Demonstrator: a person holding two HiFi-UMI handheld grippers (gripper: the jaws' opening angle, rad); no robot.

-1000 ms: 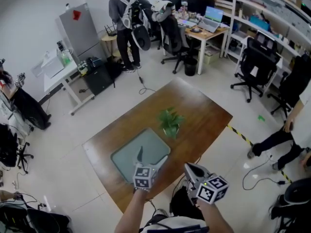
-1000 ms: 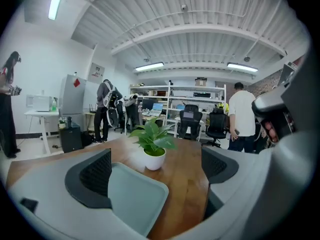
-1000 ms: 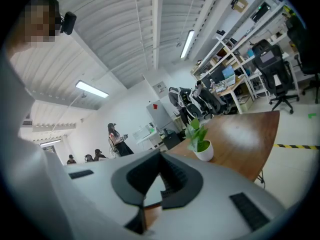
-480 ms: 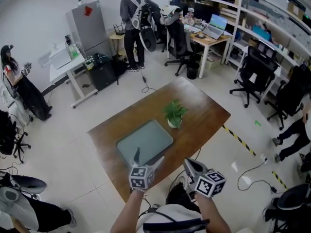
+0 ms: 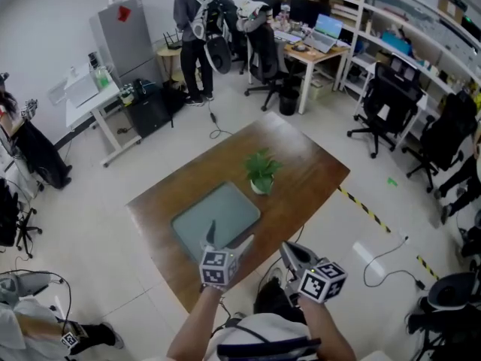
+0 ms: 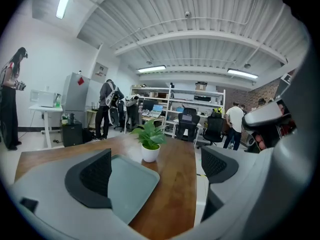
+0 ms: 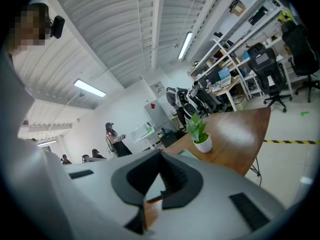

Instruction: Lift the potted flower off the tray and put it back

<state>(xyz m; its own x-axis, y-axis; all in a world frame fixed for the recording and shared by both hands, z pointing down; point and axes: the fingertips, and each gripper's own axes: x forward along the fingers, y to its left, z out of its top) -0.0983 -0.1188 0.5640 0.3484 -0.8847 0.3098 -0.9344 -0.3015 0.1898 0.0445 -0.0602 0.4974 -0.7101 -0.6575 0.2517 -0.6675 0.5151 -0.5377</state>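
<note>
Table (image 5: 304, 190); left hand-held gripper (image 5: 229, 237) agape above

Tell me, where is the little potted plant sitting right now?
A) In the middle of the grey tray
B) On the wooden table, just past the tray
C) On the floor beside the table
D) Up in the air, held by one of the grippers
B: the potted plant stands on the bare wood of the table, just beyond the far corner of the tray, not on it.
</note>
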